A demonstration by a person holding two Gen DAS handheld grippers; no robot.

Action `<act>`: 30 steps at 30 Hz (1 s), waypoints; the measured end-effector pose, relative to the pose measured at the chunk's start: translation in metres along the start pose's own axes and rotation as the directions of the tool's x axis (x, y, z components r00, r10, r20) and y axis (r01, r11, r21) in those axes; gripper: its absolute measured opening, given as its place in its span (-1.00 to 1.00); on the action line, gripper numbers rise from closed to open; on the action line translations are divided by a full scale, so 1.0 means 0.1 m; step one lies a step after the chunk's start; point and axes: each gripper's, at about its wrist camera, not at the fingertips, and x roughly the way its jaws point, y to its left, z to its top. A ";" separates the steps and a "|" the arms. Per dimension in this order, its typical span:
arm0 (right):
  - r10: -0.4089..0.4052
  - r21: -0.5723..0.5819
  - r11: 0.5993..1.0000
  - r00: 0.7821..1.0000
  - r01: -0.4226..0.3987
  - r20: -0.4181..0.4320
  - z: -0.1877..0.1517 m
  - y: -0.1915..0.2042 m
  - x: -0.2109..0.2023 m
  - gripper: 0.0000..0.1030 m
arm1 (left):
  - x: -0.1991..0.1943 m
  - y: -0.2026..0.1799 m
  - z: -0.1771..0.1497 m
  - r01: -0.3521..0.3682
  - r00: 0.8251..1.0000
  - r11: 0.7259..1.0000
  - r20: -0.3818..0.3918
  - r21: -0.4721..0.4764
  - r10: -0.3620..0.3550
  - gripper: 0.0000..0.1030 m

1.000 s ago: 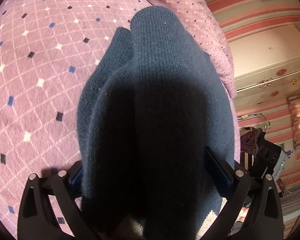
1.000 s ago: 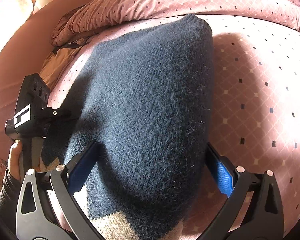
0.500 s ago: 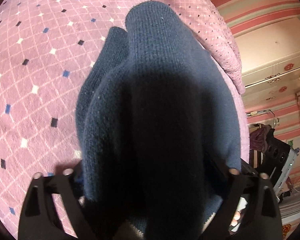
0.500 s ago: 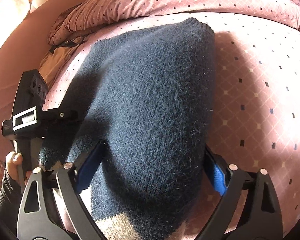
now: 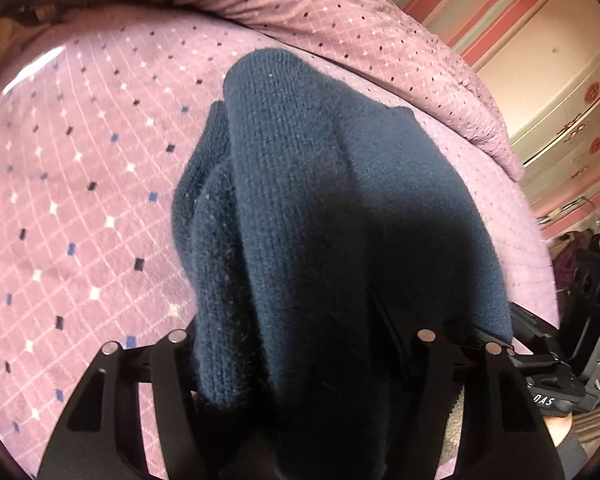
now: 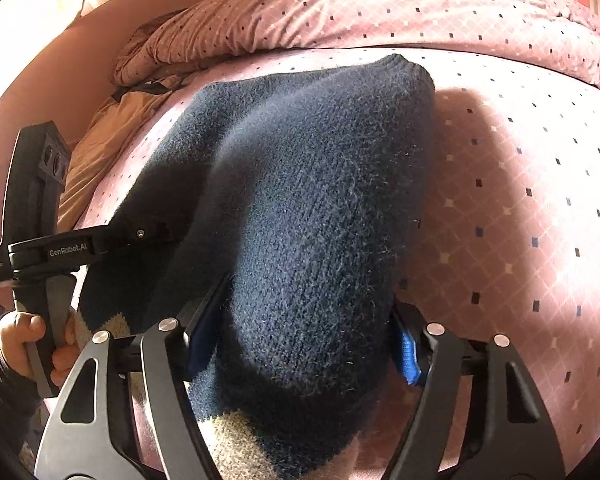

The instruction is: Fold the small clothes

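Observation:
A dark blue knit garment (image 5: 320,200) (image 6: 300,200) with a beige patch (image 6: 240,444) at its near end lies bunched on the pink patterned bedspread (image 5: 80,200) (image 6: 520,240). My left gripper (image 5: 292,320) has its jaws closing on the near left part of the garment. The cloth drapes over its fingers and hides the pads. My right gripper (image 6: 310,300) is closing too, and its blue pads (image 6: 406,352) press a thick fold from both sides. The left gripper's body (image 6: 40,240) shows in the right wrist view, held by a hand (image 6: 20,340).
A rumpled duvet (image 6: 380,12) (image 5: 340,12) in the same pattern lies along the back of the bed. A cream dresser (image 5: 560,80) stands by a striped wall on the right. A tan cloth (image 6: 96,152) sits at the bed's left edge.
Both pairs of jaws have narrowed around the garment. The left gripper has risen and tilted, the cloth bunching and lifting with it. The right gripper has stayed in place.

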 end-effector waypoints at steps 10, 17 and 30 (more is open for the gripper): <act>0.064 0.020 0.998 0.996 -0.065 0.069 0.01 -0.10 -0.30 0.17 | -0.24 -0.24 0.03 -0.041 0.999 0.999 0.014 0.021 0.040 -0.08; 0.057 0.042 0.997 0.994 -0.061 0.089 -0.16 -0.36 -0.71 0.17 | -0.25 -0.67 -0.07 -0.004 1.000 1.000 -0.009 0.023 0.004 -0.10; -0.028 0.047 0.999 0.995 0.023 0.100 -0.97 -0.72 -1.79 0.17 | -0.37 -1.76 -0.87 0.035 0.999 0.997 -0.008 0.075 -0.034 -0.10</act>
